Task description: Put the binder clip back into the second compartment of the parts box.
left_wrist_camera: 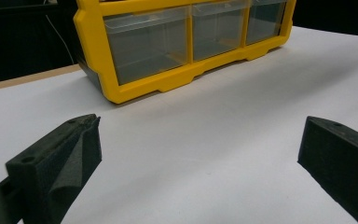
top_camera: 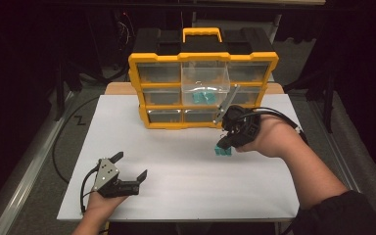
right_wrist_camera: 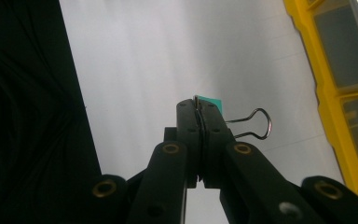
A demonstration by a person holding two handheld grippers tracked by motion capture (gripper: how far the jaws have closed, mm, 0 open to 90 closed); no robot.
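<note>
My right gripper (top_camera: pixel 225 143) is at the right, in front of the yellow drawer organizer (top_camera: pixel 203 59), and points down at the white table (top_camera: pixel 186 191). It is shut on a teal binder clip (top_camera: pixel 223 151). In the right gripper view the jaws (right_wrist_camera: pixel 199 105) pinch the clip at its top. Its teal body (right_wrist_camera: pixel 213 101) peeks out behind them and a wire handle (right_wrist_camera: pixel 260 123) loops out to one side. Low at the front left, my left gripper (top_camera: pixel 131 165) stands open with nothing between its pads (left_wrist_camera: pixel 200 133).
The organizer (left_wrist_camera: pixel 98 51) stands at the back of the table. Its middle clear drawer (top_camera: pixel 205 78) is pulled out, with more teal clips (top_camera: pixel 204 97) inside. The other drawers are shut. A black cable (top_camera: pixel 274 113) trails from the right gripper.
</note>
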